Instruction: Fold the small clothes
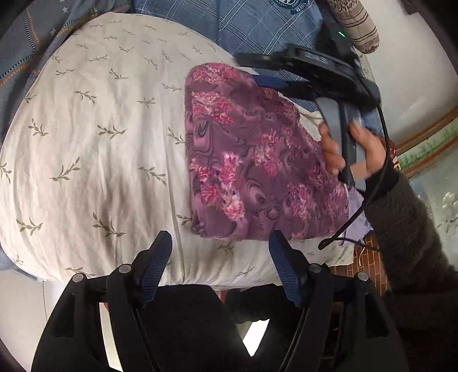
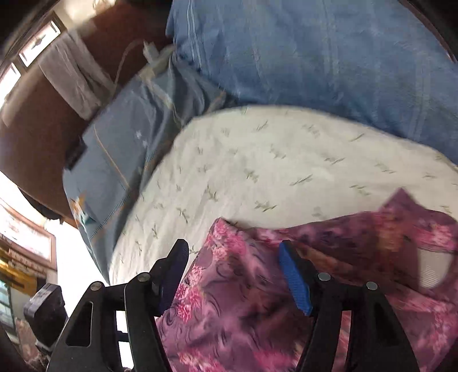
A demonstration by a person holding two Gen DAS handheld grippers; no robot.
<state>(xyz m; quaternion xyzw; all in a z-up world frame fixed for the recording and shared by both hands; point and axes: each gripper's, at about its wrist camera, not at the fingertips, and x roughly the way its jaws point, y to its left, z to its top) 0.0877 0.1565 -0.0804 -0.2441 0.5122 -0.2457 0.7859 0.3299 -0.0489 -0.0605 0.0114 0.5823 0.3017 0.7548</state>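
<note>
A purple garment with pink flowers (image 1: 252, 160) lies folded on a cream leaf-print cushion (image 1: 100, 137). My left gripper (image 1: 220, 243) is open and empty, just off the garment's near edge. The right gripper, held in a hand (image 1: 352, 148), hovers over the garment's far right side in the left wrist view. In the right wrist view my right gripper (image 2: 233, 251) is open above the garment (image 2: 257, 300), holding nothing; the view is blurred. The cushion (image 2: 286, 160) stretches beyond it.
Blue plaid bedding (image 1: 257, 25) and a blue quilt (image 2: 315, 51) lie behind the cushion. A striped bolster (image 1: 355, 23) sits at the far right. A brown headboard (image 2: 43, 114) with a charger cable stands to the left. Brick-pattern floor (image 1: 369, 257) shows below the cushion's edge.
</note>
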